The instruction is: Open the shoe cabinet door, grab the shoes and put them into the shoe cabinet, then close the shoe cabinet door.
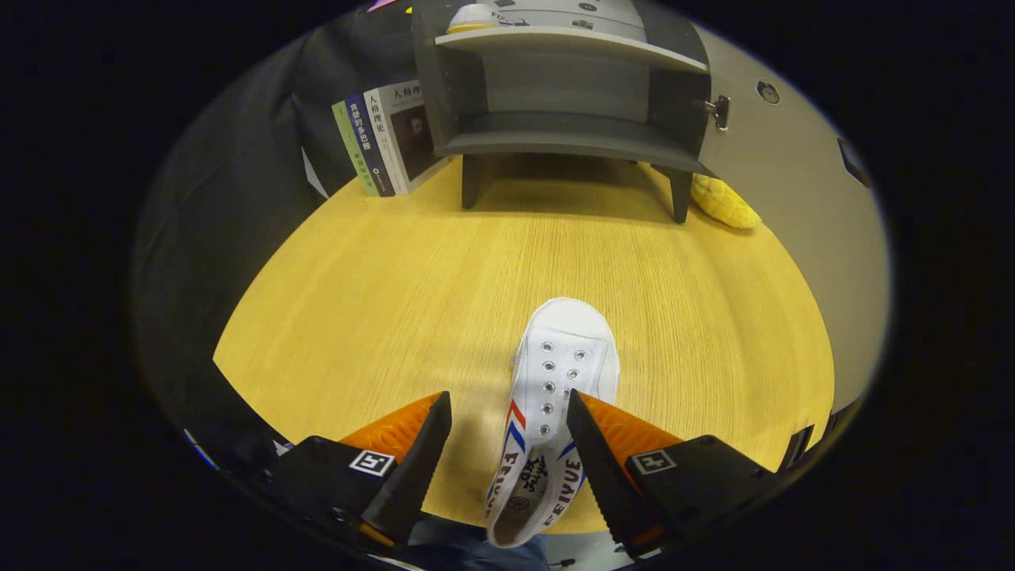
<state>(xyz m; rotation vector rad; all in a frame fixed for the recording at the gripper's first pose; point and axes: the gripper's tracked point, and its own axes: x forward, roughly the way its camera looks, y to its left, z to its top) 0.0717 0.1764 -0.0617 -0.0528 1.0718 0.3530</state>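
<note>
Gripper view showing the tool [508,408] spread wide, gripping nothing, straddling a shoe [555,396] lying on the table [381,301]. Shoe sitting off-centre, touching or nearly touching the right finger, well apart from the left one. Risking, on closing, a shove sideways or a pinch on the soft collar alone, letting the shoe droop or slip. Cabinet [567,95] standing beyond, door [781,214] already swung open, lower shelf looking free. Heel hanging over the near table edge, partly cut off. White thing on the upper shelf [473,17] too cropped for telling whether a second shoe.
</note>
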